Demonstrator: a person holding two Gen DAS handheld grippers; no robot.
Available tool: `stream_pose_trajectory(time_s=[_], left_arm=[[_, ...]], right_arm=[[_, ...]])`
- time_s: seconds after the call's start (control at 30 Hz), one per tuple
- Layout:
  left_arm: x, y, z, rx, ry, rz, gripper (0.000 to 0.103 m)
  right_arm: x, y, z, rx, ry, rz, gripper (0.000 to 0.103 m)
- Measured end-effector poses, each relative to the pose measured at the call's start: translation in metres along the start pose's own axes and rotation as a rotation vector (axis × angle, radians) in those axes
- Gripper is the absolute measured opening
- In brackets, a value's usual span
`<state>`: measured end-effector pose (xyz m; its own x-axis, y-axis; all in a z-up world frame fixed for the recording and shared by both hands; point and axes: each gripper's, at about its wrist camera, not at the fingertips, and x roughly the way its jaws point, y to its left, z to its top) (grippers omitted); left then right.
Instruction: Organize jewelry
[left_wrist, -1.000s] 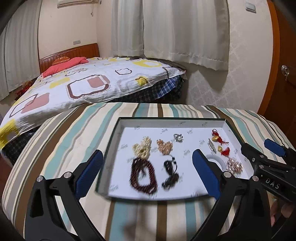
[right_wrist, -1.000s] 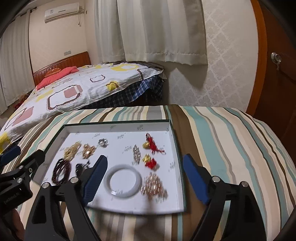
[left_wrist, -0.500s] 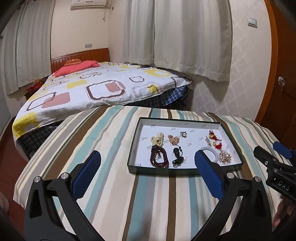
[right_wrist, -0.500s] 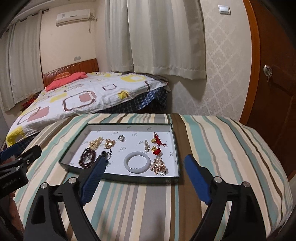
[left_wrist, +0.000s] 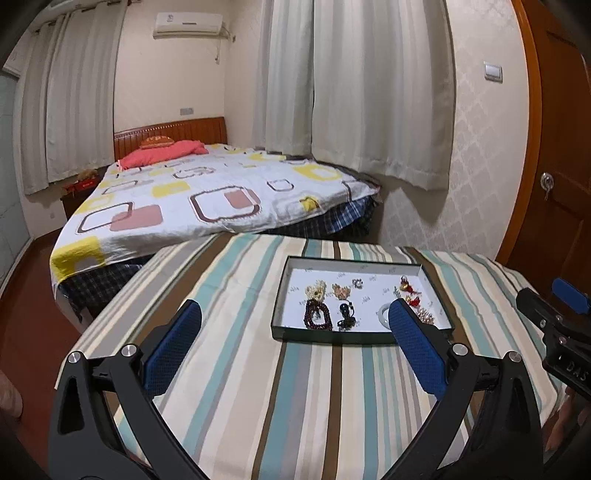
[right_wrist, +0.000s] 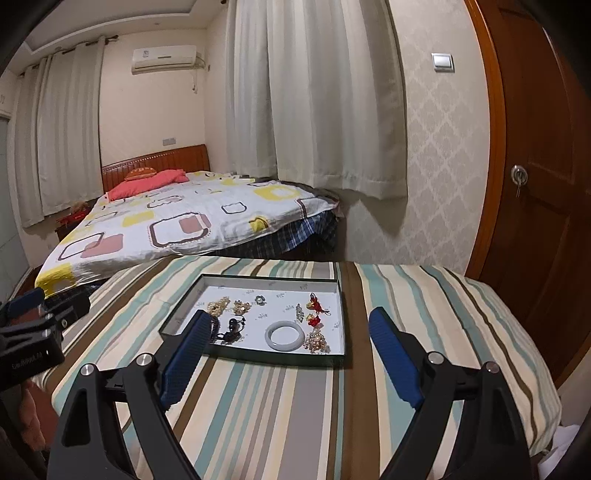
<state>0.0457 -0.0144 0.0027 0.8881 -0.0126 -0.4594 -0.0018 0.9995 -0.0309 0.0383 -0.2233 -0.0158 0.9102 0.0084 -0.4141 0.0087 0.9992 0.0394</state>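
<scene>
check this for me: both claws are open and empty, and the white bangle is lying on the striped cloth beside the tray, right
Not quite. The white bangle lies inside the tray, among the other jewelry, not on the striped cloth; the right wrist view shows it. The rest holds: the left claw and right claw are open and empty.

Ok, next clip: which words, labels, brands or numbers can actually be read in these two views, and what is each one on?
"DAS": white letters on the black body of the right hand-held gripper, seen at the left wrist view's right edge; whether it is the whole word is unclear.
Pale lettering on the left hand-held gripper: too blurred to read.
Small marks printed on the tray liner: too small.
Logo on the air conditioner: unreadable.
</scene>
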Motion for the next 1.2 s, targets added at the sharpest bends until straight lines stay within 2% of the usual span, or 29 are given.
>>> stream_pose_trajectory(time_s=[0.17,0.33,1.2], left_arm=[[-0.023,0.007,0.003,-0.029,-0.025,-0.022,0.099],[-0.033,0.003,0.004,-0.009,-0.045,-0.026,0.099],[-0.041,0.002,0.001,-0.014,-0.038,-0.029,0.099]], right_arm=[[-0.027,0.001,0.003,0.001,-0.048,0.010,0.085],[-0.042,0.004,0.003,-0.002,-0.085,0.010,0.085],[-0.050,0.004,0.001,0.004,-0.109,0.004,0.085]])
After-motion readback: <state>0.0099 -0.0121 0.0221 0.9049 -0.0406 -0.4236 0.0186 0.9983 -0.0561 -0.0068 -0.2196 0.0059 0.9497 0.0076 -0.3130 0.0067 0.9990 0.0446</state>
